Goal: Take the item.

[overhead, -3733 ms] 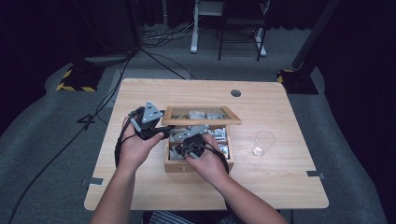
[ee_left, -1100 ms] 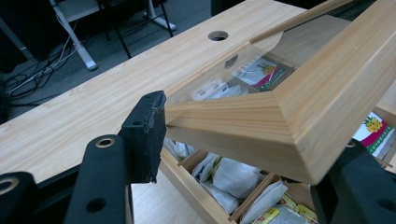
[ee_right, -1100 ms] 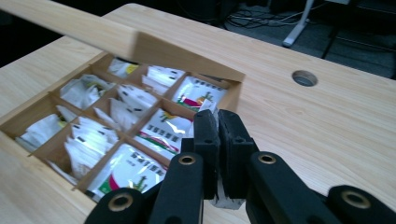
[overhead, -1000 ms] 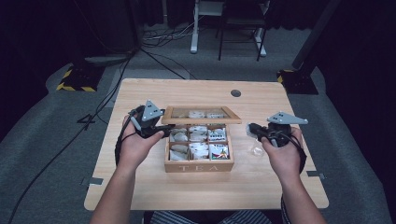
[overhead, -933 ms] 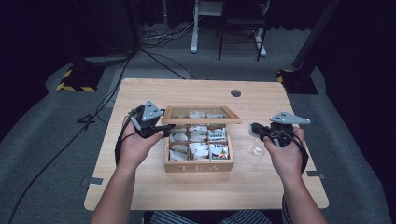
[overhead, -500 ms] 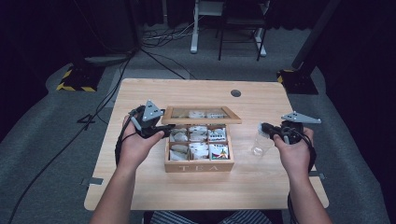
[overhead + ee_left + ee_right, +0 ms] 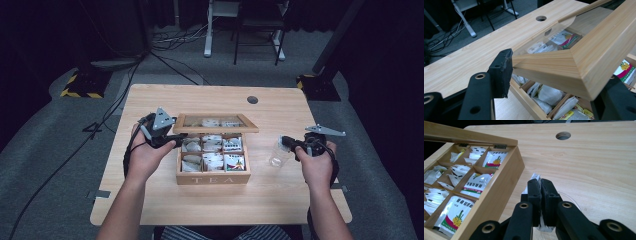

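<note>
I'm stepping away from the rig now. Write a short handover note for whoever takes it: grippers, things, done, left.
Left gripper: shut on the lid corner, holding the tea box open.
Right gripper: shut on a white tea packet, directly above the clear cup, right of the box.
Done: one packet is out of the box and at the cup.
Left: probably lower the packet into the cup, release it, then let the lid down.

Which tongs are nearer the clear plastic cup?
Right. The right tongs hold a white tea packet just over the clear plastic cup; the left tongs grip the wooden box lid.
</note>
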A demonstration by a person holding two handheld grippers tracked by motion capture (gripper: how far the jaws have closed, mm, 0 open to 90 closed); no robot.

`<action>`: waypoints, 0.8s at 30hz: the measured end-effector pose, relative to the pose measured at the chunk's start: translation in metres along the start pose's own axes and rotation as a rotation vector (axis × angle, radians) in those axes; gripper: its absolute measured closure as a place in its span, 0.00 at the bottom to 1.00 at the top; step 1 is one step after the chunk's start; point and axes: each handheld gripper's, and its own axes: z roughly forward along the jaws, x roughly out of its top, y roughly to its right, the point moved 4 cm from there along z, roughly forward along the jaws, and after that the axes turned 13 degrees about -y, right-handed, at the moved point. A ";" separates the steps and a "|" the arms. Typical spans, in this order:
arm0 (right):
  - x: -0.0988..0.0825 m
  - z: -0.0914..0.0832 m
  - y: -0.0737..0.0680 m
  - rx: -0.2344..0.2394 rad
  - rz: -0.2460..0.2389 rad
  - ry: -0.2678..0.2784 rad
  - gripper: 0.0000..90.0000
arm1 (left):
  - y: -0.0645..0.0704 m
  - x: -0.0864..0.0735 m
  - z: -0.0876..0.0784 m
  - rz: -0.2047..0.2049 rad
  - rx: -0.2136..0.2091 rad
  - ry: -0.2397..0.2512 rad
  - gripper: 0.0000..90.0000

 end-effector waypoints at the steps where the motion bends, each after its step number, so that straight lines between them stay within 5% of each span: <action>1: -0.001 0.001 0.001 0.004 0.003 -0.002 0.97 | 0.000 0.000 0.000 -0.001 -0.001 0.000 0.48; 11: -0.011 0.008 0.007 0.014 0.040 -0.025 0.96 | 0.001 0.000 0.001 0.001 0.004 -0.006 0.47; 13: -0.013 0.009 0.008 0.014 0.048 -0.043 0.88 | 0.001 0.000 0.002 0.003 0.005 -0.009 0.47; 16: -0.013 0.007 0.006 -0.066 0.005 -0.050 0.76 | 0.001 0.000 0.002 0.001 0.004 -0.008 0.47; 24: -0.007 0.000 0.014 -0.160 -0.050 -0.039 0.58 | 0.001 0.000 0.002 0.005 0.008 -0.010 0.47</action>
